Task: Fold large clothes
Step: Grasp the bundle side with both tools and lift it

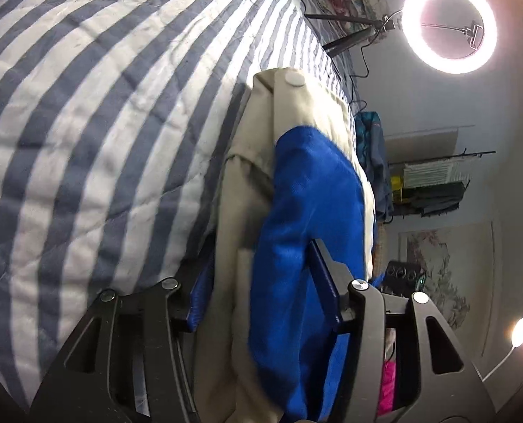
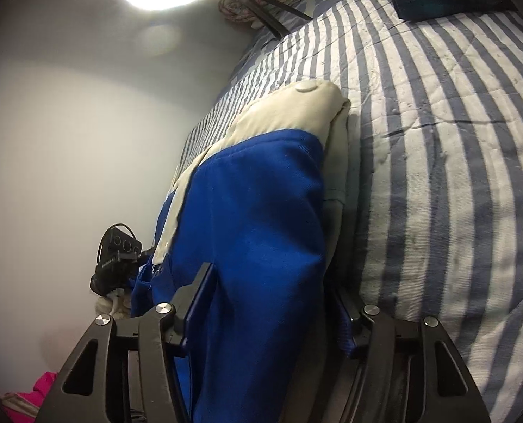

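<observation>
Between both grippers' jaws, the blue-and-cream garment [image 1: 296,211] is lying lengthwise ahead, the left gripper [image 1: 265,303] and right gripper [image 2: 272,303] clamping it.

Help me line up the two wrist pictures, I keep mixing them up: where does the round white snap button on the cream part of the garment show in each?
Left wrist view: the snap button sits above centre, on the cream cloth's top corner, against the striped quilt.
Right wrist view: the snap button is upper centre, on the cream flap above the blue cloth.
Shared landmark: the ring light, upper right in the left wrist view, top left in the right.
</observation>
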The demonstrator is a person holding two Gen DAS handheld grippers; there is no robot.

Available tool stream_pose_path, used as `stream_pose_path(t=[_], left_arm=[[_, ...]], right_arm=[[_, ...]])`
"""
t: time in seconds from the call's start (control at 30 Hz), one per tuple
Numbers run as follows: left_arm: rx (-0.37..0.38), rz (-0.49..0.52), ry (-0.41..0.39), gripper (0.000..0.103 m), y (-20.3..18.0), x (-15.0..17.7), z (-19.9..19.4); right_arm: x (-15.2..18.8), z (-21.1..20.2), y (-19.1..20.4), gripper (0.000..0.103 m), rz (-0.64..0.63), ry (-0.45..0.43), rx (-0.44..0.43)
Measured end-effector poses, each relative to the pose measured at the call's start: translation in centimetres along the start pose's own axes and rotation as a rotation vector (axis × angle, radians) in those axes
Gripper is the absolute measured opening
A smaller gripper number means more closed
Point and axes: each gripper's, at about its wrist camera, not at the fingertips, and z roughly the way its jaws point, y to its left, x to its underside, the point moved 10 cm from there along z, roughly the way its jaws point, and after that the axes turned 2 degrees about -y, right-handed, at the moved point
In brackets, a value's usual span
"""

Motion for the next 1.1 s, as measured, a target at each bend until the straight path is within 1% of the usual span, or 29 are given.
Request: stream_pose_path(t=[0.1, 0.17, 0.27, 0.3, 0.33, 0.37, 0.43, 0.47, 0.57, 0.63, 0.67, 0.7, 0.77, 0.83, 0.93, 1.0, 1.03, 1.07, 1.1], left_arm=[[-0.034, 0.068, -0.006, 0.053, -1.0, -0.3, 1.1], [-0.073, 0.117, -0.003, 0.048, -1.4, 0.0, 0.8], [-0.153, 0.224, 0.003, 0.048, -1.7, 0.2, -0.2], [-0.189, 0.259, -0.001, 0.055, -1.6, 0.3, -0.7], [-0.226, 0.262, 0.0, 0.062, -1.1, 0.4, -1.2], [-0.238, 0.244, 0.008, 0.07, -0.5, 0.5, -1.5], [-0.198, 0.187, 0.042, 0.07, 0.3, 1.0, -1.9], [-0.194, 0.187, 0.062, 0.07, 0.5, 1.2, -2.0], [-0.177, 0.192, 0.08, 0.069, 0.4, 1.5, -1.9], [-0.132, 0.166, 0.088, 0.065, 0.0, 1.7, -1.2], [-0.09, 0.144, 0.103, 0.059, -0.1, 1.7, -0.7], [-0.064, 0.13, 0.114, 0.055, -0.1, 1.9, -0.4], [-0.004, 0.093, 0.128, 0.054, -0.3, 1.7, 0.6], [0.022, 0.087, 0.12, 0.054, -0.8, 1.4, 1.1], [0.021, 0.106, 0.102, 0.054, -1.4, 0.9, 1.7], [0.002, 0.115, 0.079, 0.05, -1.7, 0.9, 1.9], [-0.02, 0.133, 0.062, 0.049, -1.9, 1.0, 1.8], [-0.034, 0.15, 0.05, 0.047, -2.1, 1.3, 1.3], [-0.046, 0.166, 0.041, 0.044, -2.4, 1.4, 1.2]], right_arm=[[0.3, 0.3, 0.5, 0.064, -0.019, 0.0, 0.009], [0.3, 0.2, 0.7, 0.058, -0.032, 0.004, 0.02], [0.2, -0.1, 0.4, 0.054, -0.024, 0.005, 0.014], [0.2, -0.2, 0.2, 0.054, -0.015, 0.005, 0.007], [0.3, -0.3, 0.0, 0.054, -0.011, 0.006, 0.003], [0.3, -0.3, -0.2, 0.054, -0.007, 0.009, 0.002], [0.4, -0.4, -0.3, 0.054, -0.011, 0.013, 0.009], [0.4, -0.3, -0.3, 0.056, -0.016, 0.02, 0.014], [0.6, -0.1, -0.1, 0.059, -0.033, 0.031, 0.021], [0.5, 0.4, -0.1, 0.061, -0.032, 0.032, 0.022], [0.5, 0.5, -0.1, 0.062, -0.028, 0.03, 0.019], [0.5, 0.6, 0.0, 0.063, -0.024, 0.028, 0.013], [0.4, 0.7, 0.1, 0.063, -0.018, 0.024, 0.003], [0.2, 0.9, 0.1, 0.063, -0.011, 0.018, -0.006], [-0.1, 1.3, 0.2, 0.063, -0.006, 0.011, -0.012], [-0.1, 1.4, 0.3, 0.063, -0.011, 0.015, -0.009], [-0.2, 1.5, 0.4, 0.06, -0.011, 0.015, -0.006], [-0.2, 1.6, 0.5, 0.058, -0.011, 0.013, 0.0], [-0.2, 1.6, 0.6, 0.049, -0.013, 0.011, 0.006]])
